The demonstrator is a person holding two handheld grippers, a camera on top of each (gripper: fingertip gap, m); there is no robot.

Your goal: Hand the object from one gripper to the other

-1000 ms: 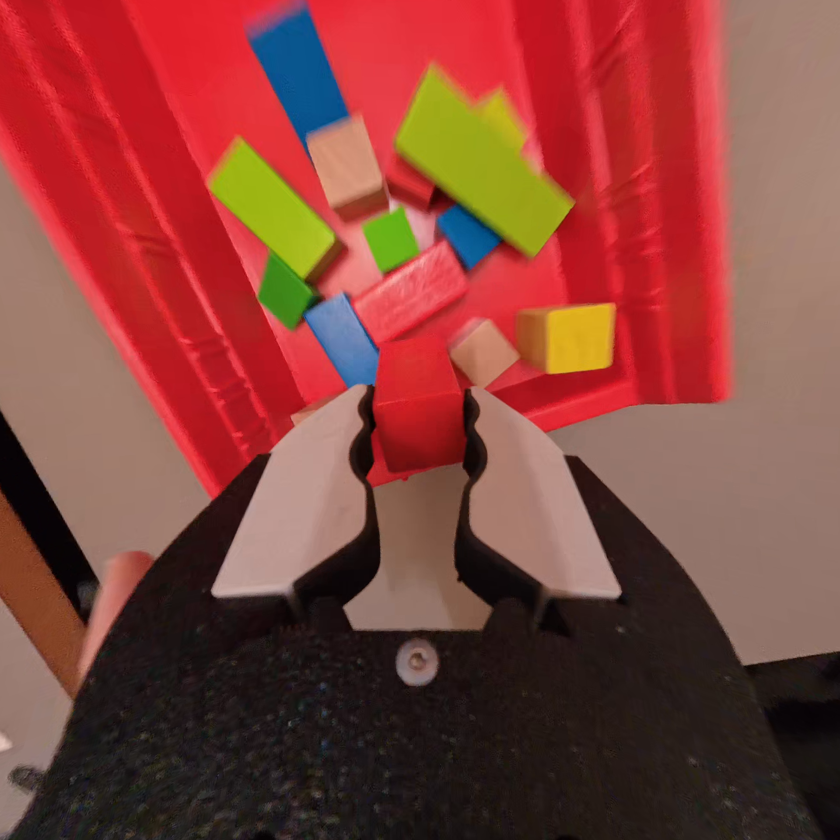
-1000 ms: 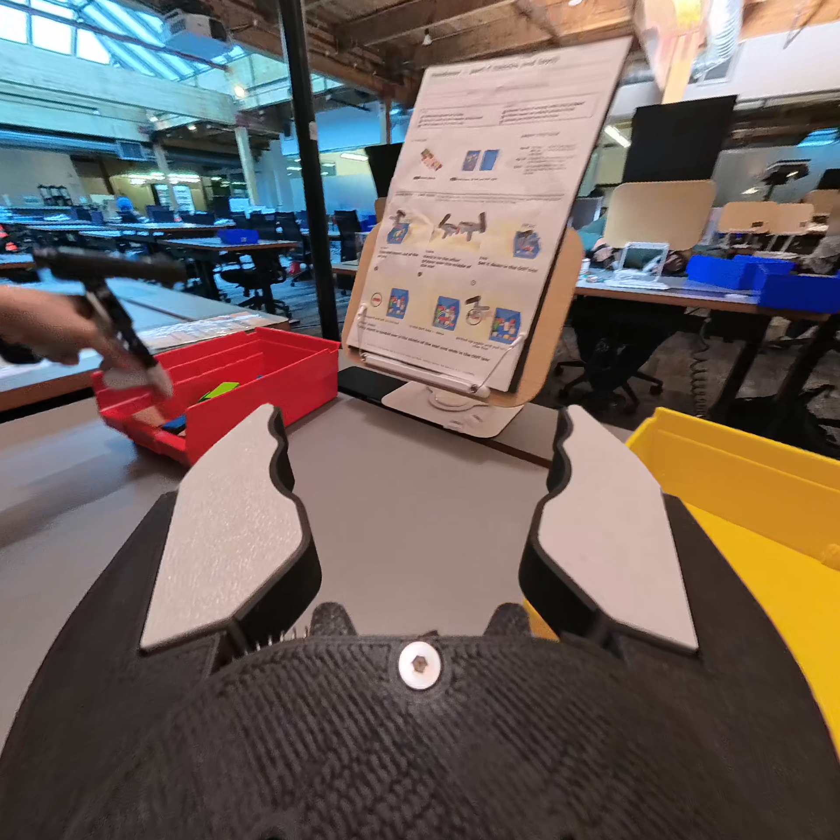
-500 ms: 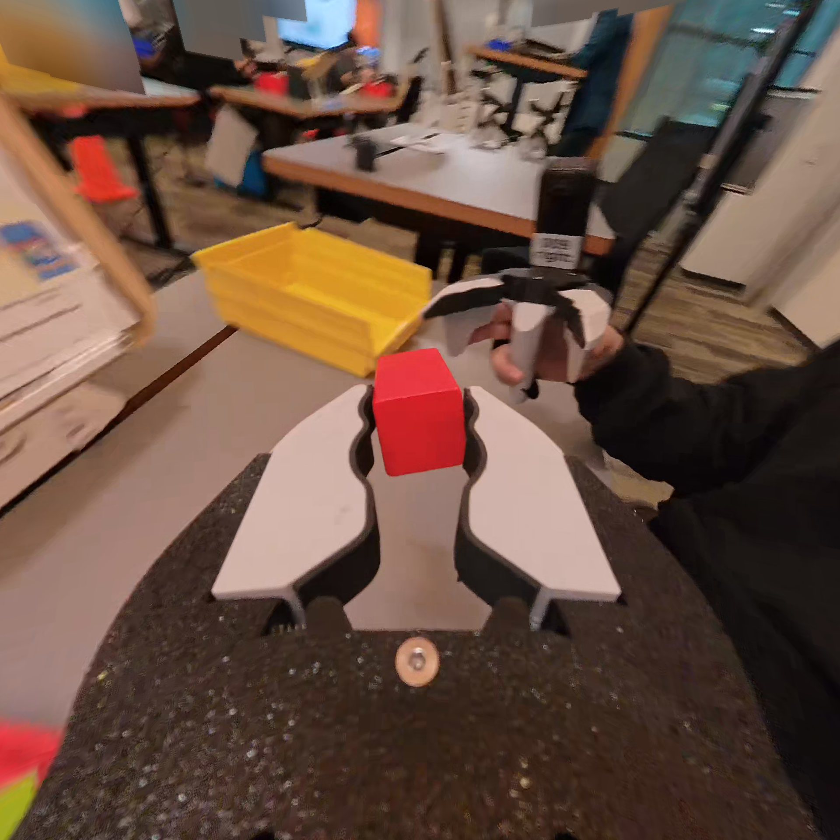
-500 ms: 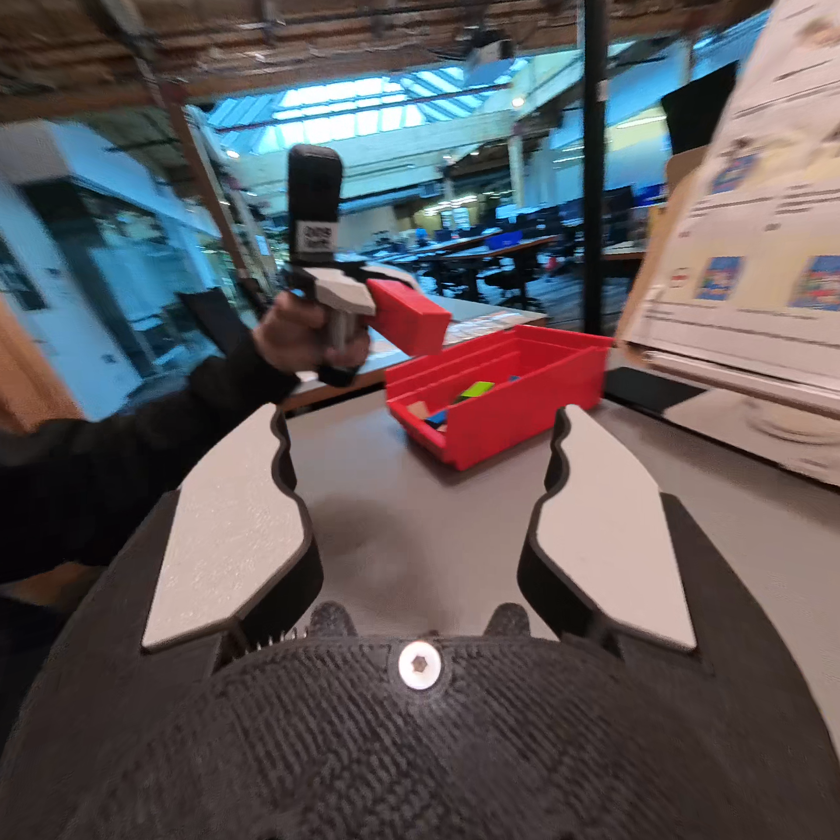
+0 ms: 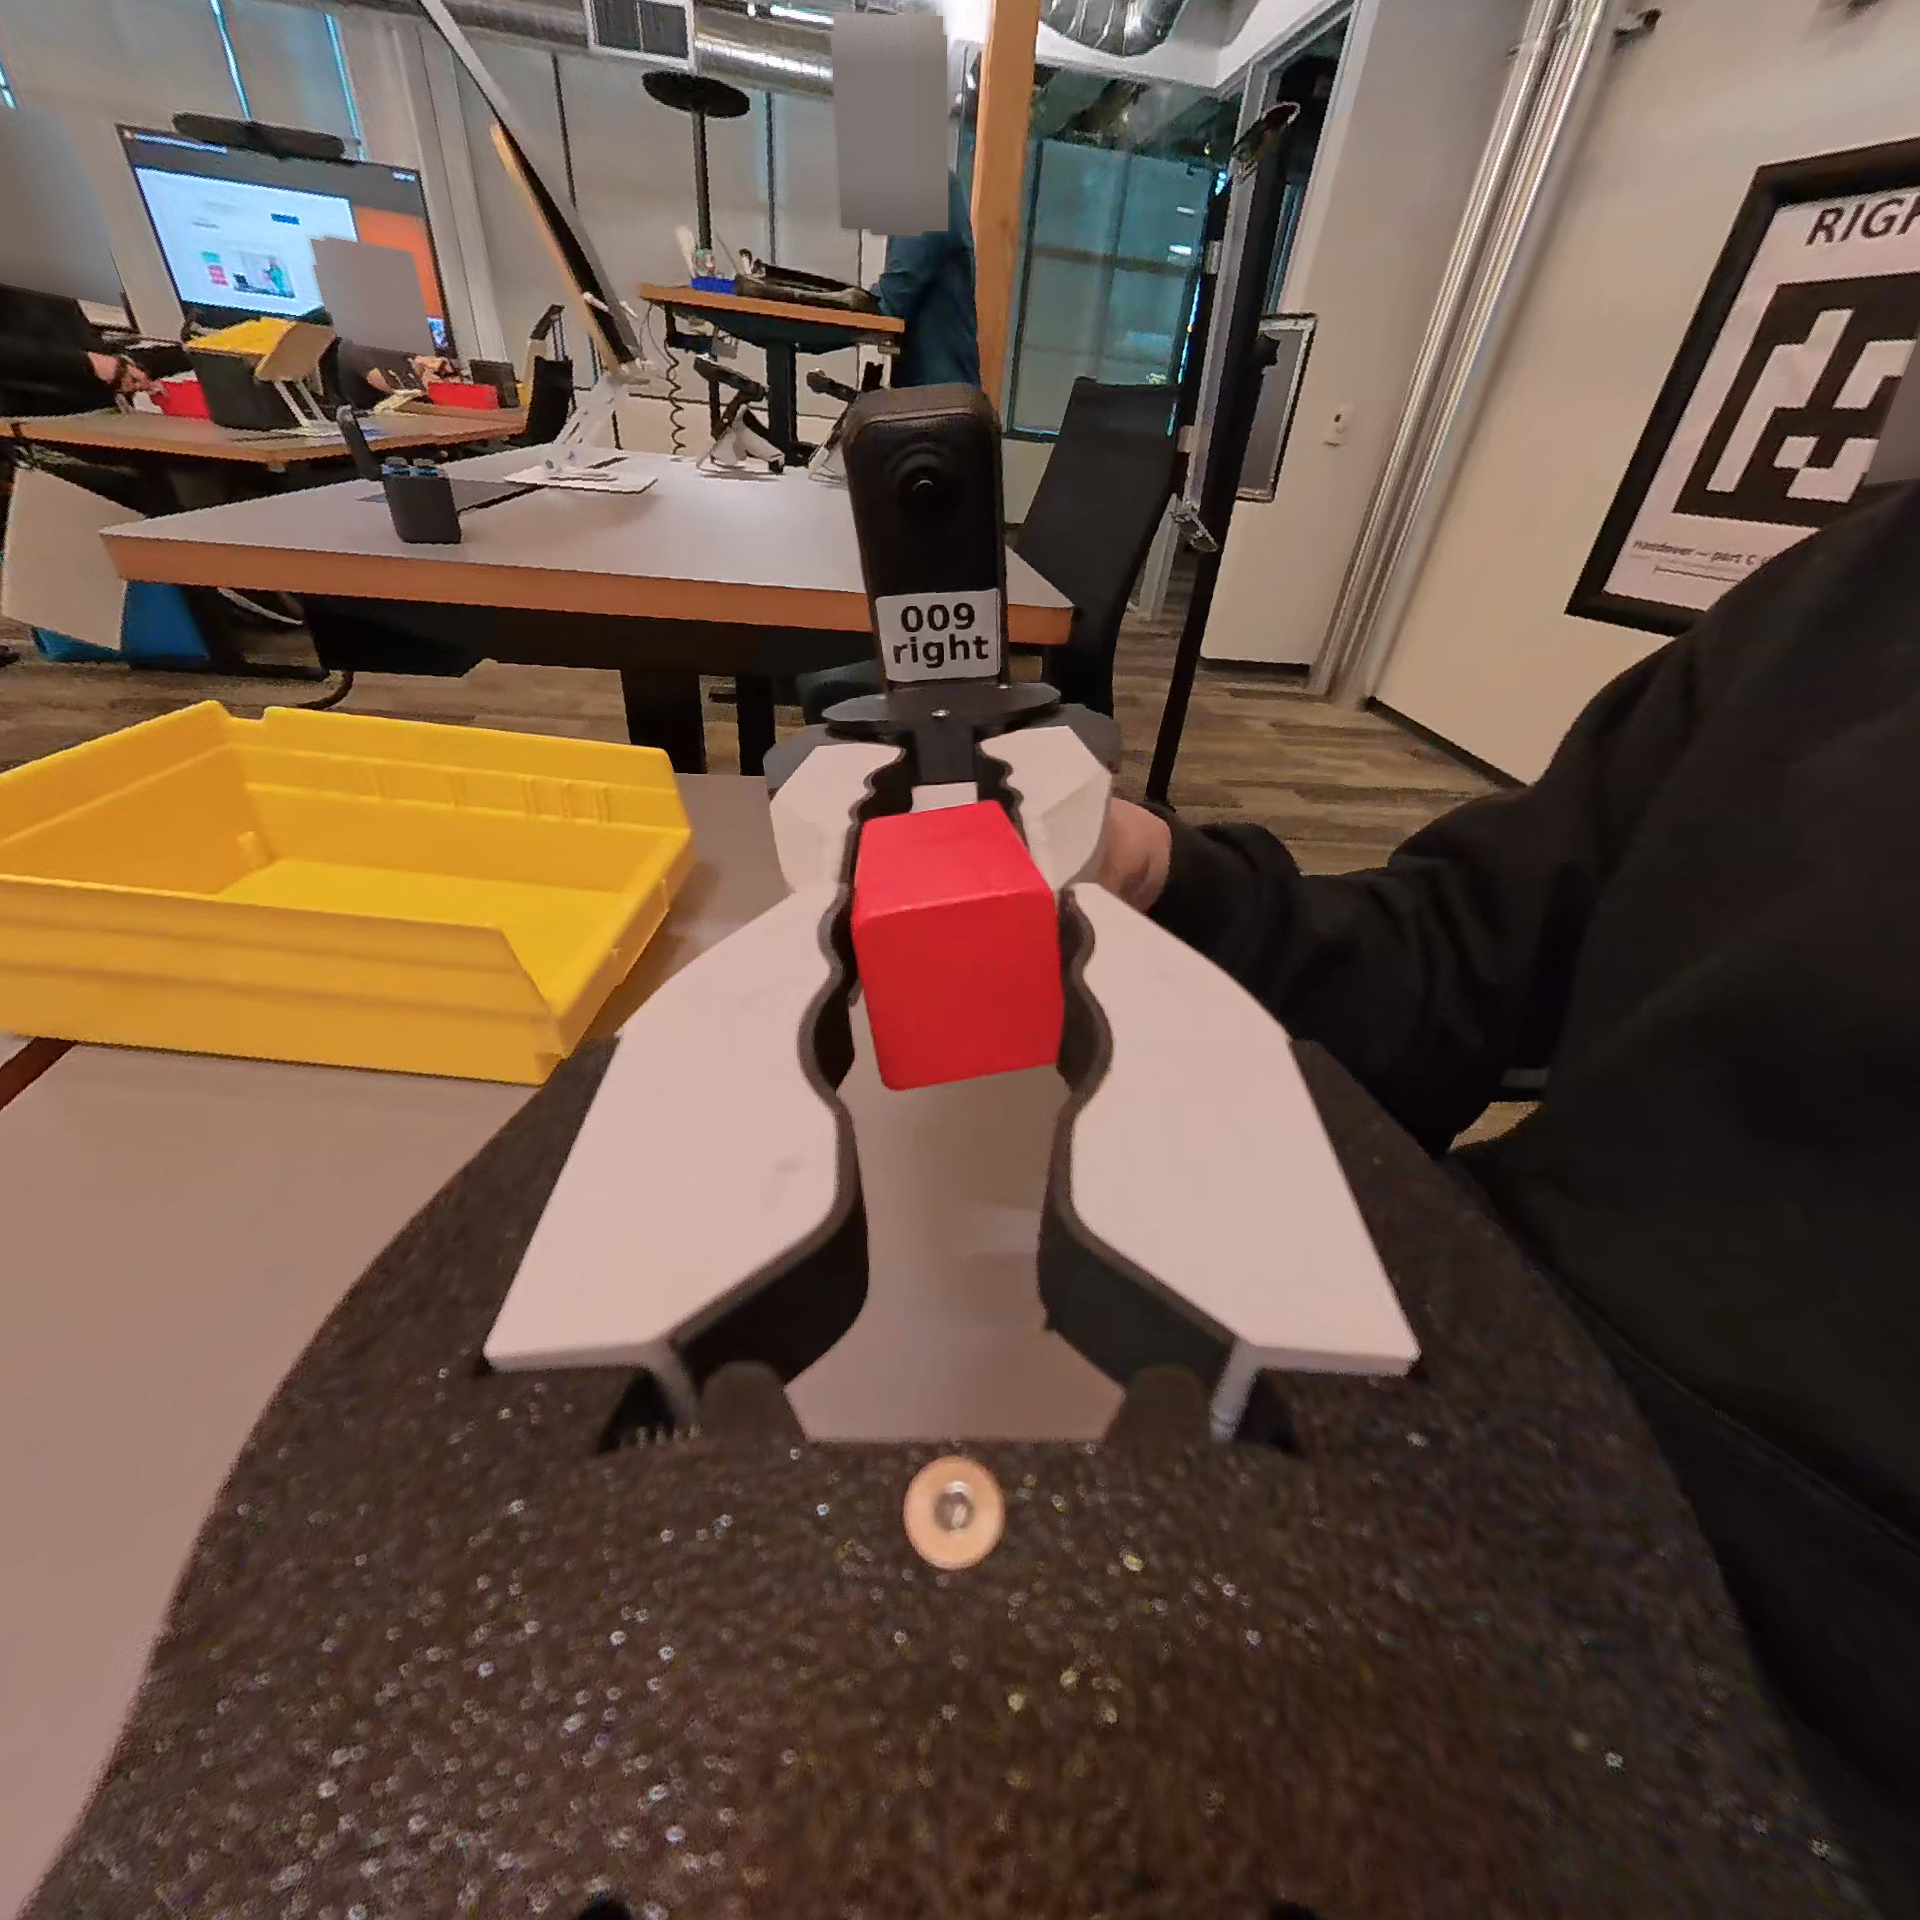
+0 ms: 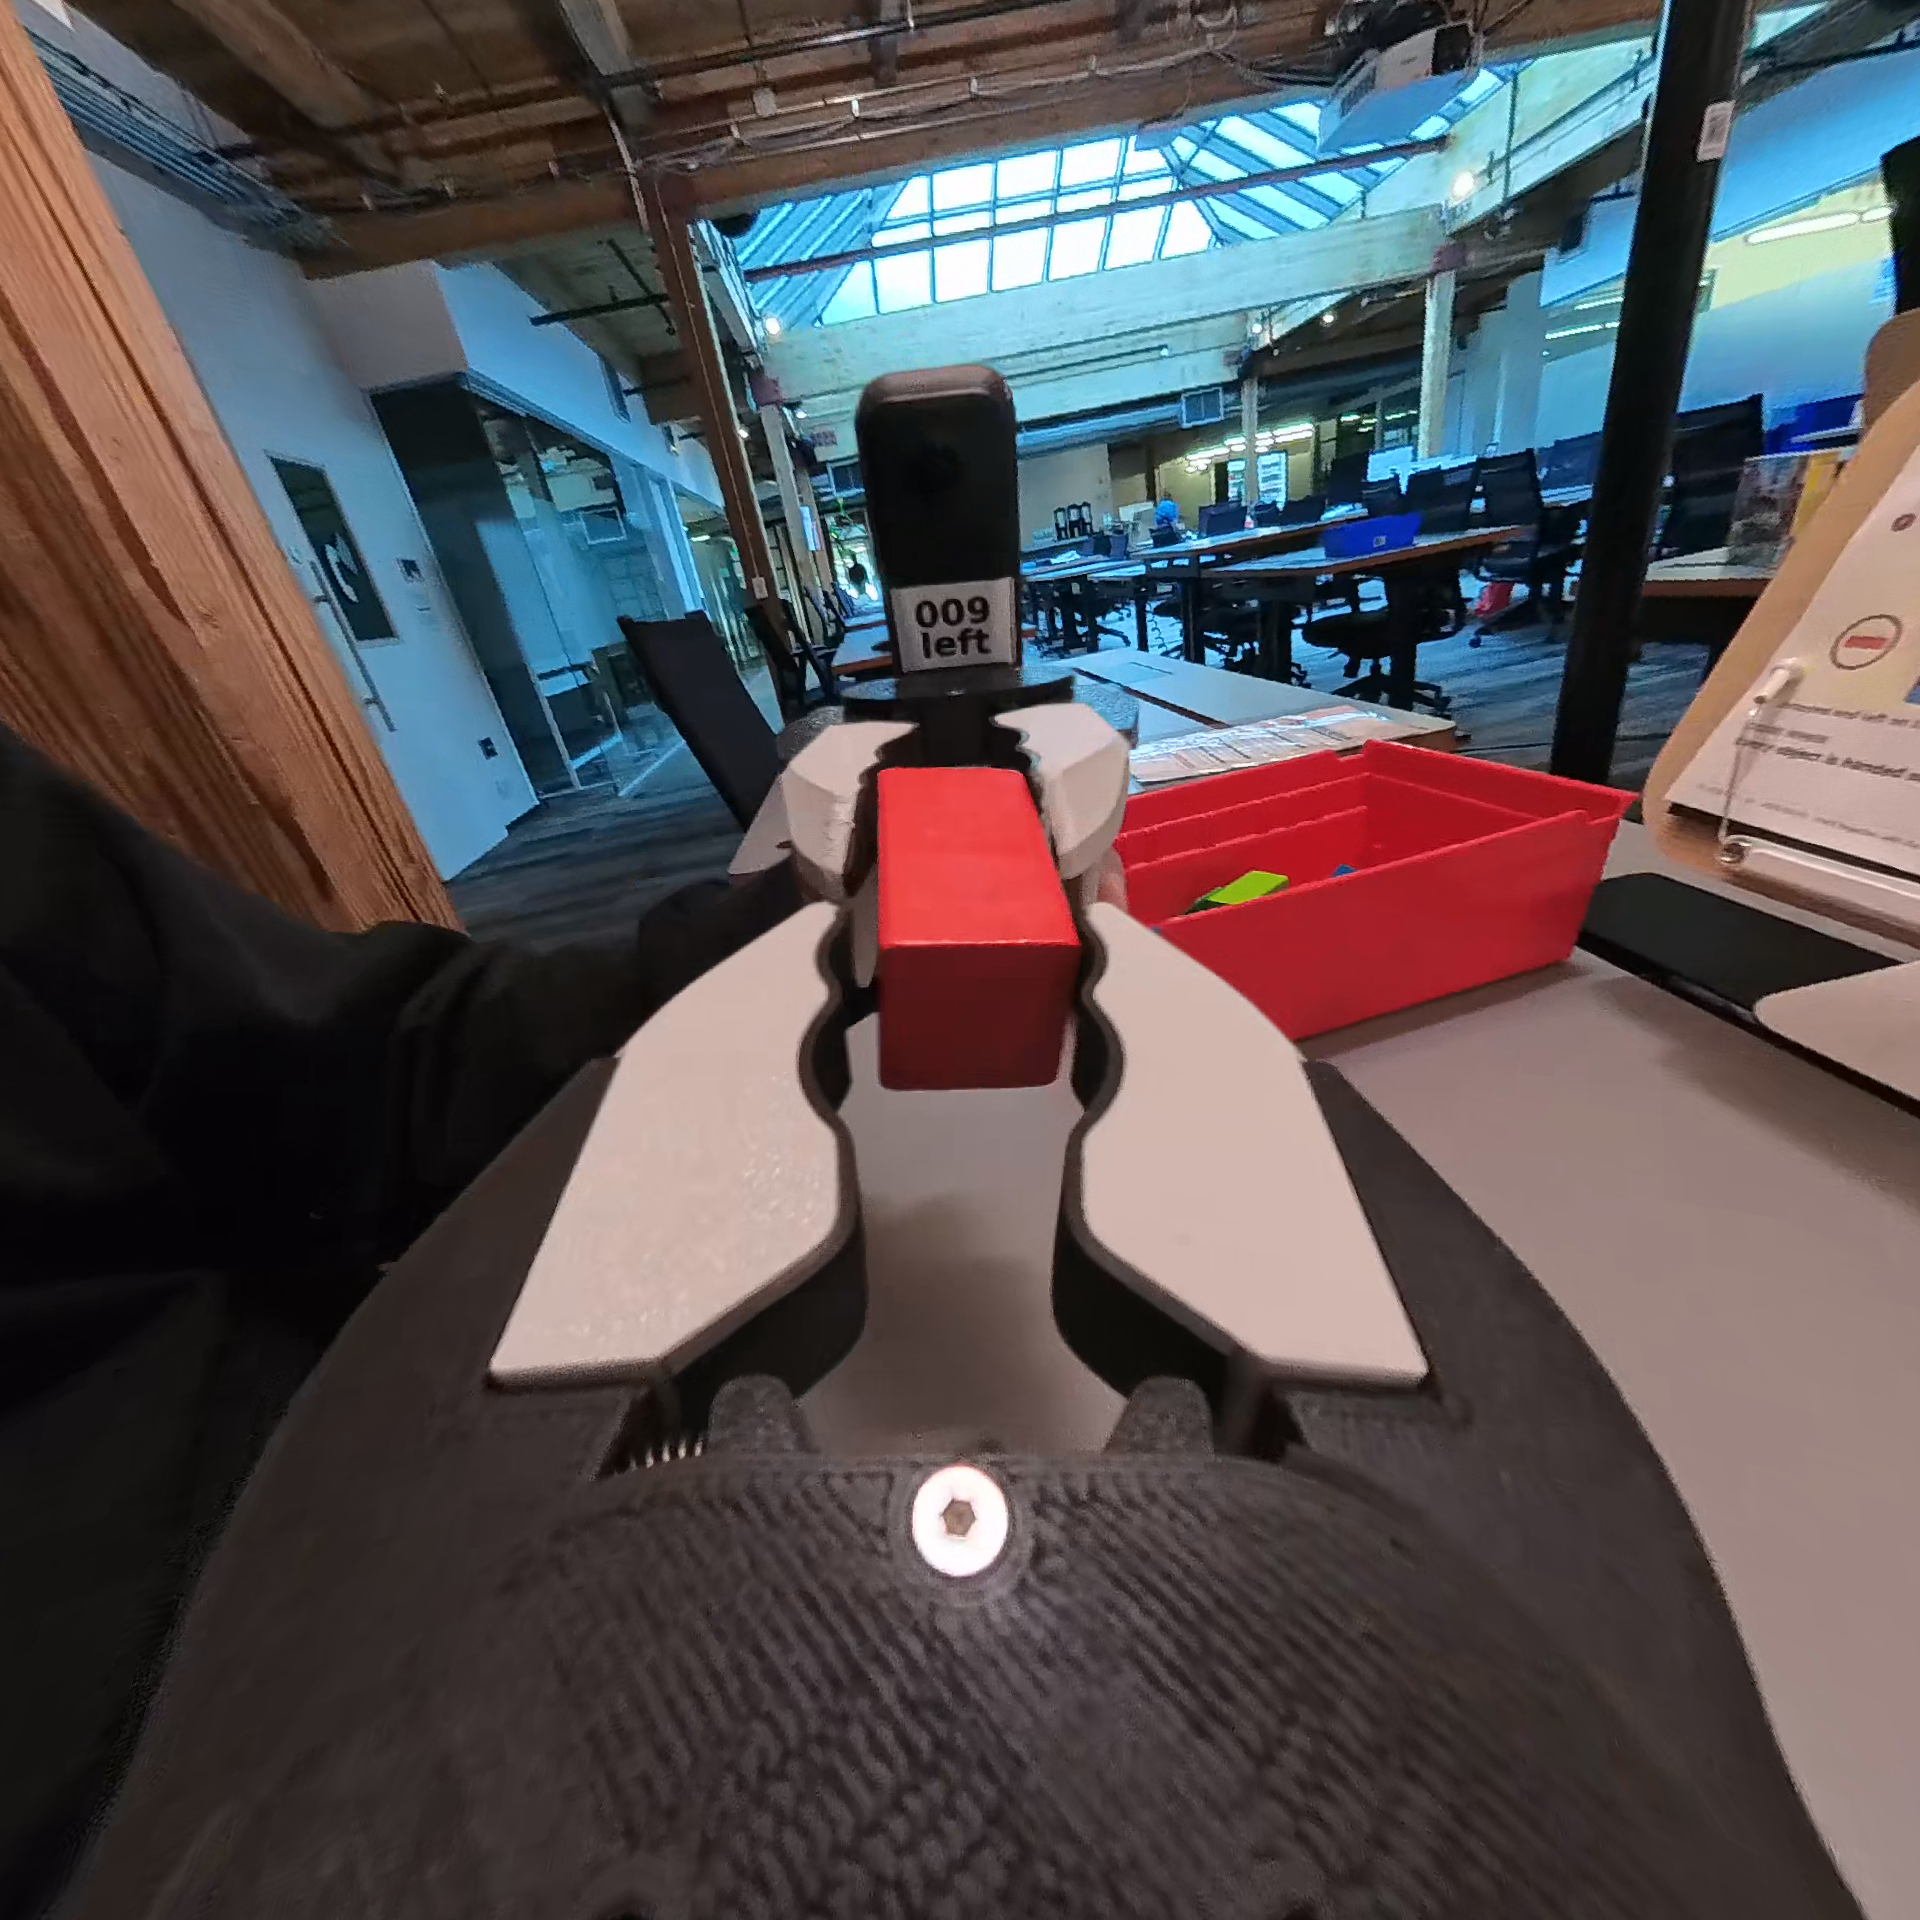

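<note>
My left gripper is shut on a red block and holds it in the air above the grey table. My right gripper faces it head on, and its fingers stand around the block's other end. Its right pad lies at the block's side. A thin gap shows between its left pad and the block, so it counts as open. The right gripper also shows in the left wrist view, and the left gripper shows in the right wrist view.
A yellow bin stands on the table to the left in the left wrist view. A red bin with coloured blocks and a document stand are at the right in the right wrist view. A person's dark sleeve is close by. The tips of both grippers are at nearly the same place.
My left gripper lifted the red block out of the red bin and swung it towards the right gripper. My right gripper came up to the block and closed from wide open around its free end.
</note>
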